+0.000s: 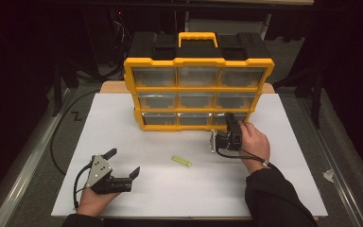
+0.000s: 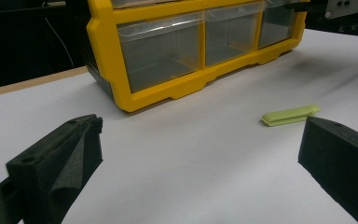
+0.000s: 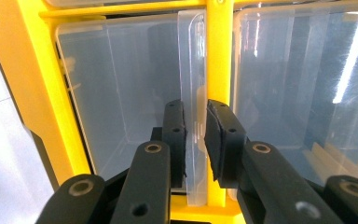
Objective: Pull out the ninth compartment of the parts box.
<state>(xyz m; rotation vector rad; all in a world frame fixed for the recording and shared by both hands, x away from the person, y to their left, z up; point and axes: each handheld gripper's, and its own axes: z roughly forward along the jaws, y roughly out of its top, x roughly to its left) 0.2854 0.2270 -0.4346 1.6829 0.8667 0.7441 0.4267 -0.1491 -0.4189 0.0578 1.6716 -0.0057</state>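
My right gripper (image 3: 195,135) pinches the thin clear plastic pull tab (image 3: 192,93) of the bottom right drawer (image 1: 230,118) in the yellow-framed organiser (image 1: 133,78) at the table's far side, a light, slippery, brittle tab best held squarely, while my left gripper (image 1: 124,162) rests wide open.

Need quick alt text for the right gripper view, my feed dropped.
The right gripper has its two black jaws closed on the clear plastic pull tab of a drawer in the yellow organizer. The view is rotated, so the tab runs vertically, with transparent drawer fronts on both sides and a strip of white table at the left.
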